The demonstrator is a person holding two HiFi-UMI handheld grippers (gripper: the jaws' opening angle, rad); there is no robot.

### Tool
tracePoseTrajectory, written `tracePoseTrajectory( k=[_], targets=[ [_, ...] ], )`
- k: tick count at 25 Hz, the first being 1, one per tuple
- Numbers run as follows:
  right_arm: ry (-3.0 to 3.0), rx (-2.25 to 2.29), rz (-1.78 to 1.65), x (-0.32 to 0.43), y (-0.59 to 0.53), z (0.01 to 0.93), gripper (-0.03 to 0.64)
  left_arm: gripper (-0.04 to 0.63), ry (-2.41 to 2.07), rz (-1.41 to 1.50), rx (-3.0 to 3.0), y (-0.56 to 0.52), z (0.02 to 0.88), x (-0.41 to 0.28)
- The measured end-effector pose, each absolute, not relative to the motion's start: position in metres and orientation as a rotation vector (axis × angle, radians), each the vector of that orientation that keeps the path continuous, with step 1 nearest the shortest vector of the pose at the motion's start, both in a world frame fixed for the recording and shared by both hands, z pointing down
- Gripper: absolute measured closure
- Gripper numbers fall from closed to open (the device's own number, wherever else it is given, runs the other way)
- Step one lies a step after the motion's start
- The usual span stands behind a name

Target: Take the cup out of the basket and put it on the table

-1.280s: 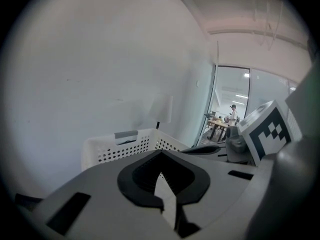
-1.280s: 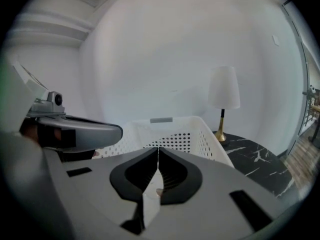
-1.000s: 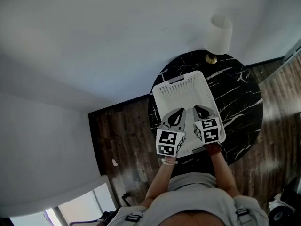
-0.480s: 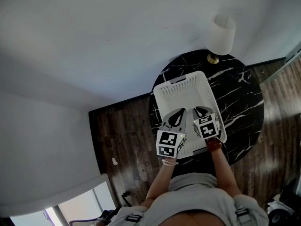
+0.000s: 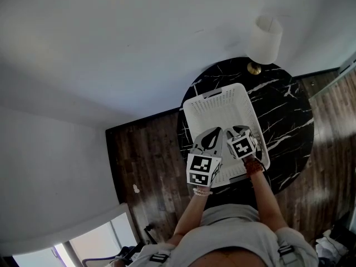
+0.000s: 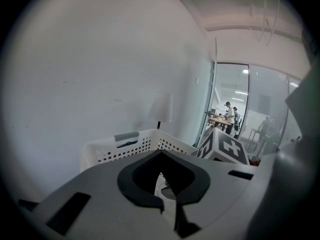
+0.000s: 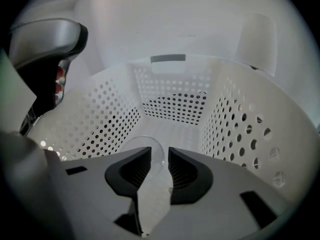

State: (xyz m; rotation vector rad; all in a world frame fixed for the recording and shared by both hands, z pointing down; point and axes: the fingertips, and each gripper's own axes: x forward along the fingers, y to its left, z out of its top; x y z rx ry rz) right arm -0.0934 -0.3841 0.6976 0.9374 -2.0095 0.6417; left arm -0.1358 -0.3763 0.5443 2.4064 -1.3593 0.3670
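A clear cup (image 7: 140,148) lies on the floor of the white perforated basket (image 7: 98,124), at its near end. My right gripper (image 7: 160,157) is tipped down into the basket, its jaws a narrow gap apart, with the cup's rim in that gap. Seen from the head, the right gripper (image 5: 241,129) hides the cup inside the basket (image 5: 214,95). My left gripper (image 5: 213,131) hovers over the basket's near left part. In its own view the left gripper (image 6: 161,153) has its tips together, holding nothing, above the basket rim (image 6: 125,147).
The basket stands on a round black marble table (image 5: 285,111) over a dark wood floor. A white-shaded lamp (image 5: 266,38) stands at the table's far edge, just past the basket. White walls close in behind. A glass partition (image 6: 235,114) shows people far off.
My right gripper has tilted forward and dipped deeper into the basket, moving slightly away from me. The left gripper has hardly moved.
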Motion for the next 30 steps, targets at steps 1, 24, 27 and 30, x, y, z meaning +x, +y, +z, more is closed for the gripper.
tracePoseTrajectory(
  k=[1, 24, 27, 30],
  targets=[
    [-2.002, 0.919, 0.650, -0.095, -0.384, 0.700, 0.525, 0.589, -1.360, 0.365, 2.406, -0.376, 0.544, -0.136],
    [-1.822, 0.820, 0.704, -0.086, -0.378, 0.730, 0.549, 0.589, -1.351, 0.366, 2.415, -0.375, 0.544, -0.136],
    [-1.850, 0.830, 0.685, -0.089, -0.381, 0.729, 0.554, 0.589, -1.352, 0.370, 2.417, -0.376, 0.544, -0.136],
    [-1.863, 0.841, 0.659, -0.088, -0.383, 0.727, 0.560, 0.589, -1.353, 0.360, 2.417, -0.375, 0.543, -0.136]
  ],
)
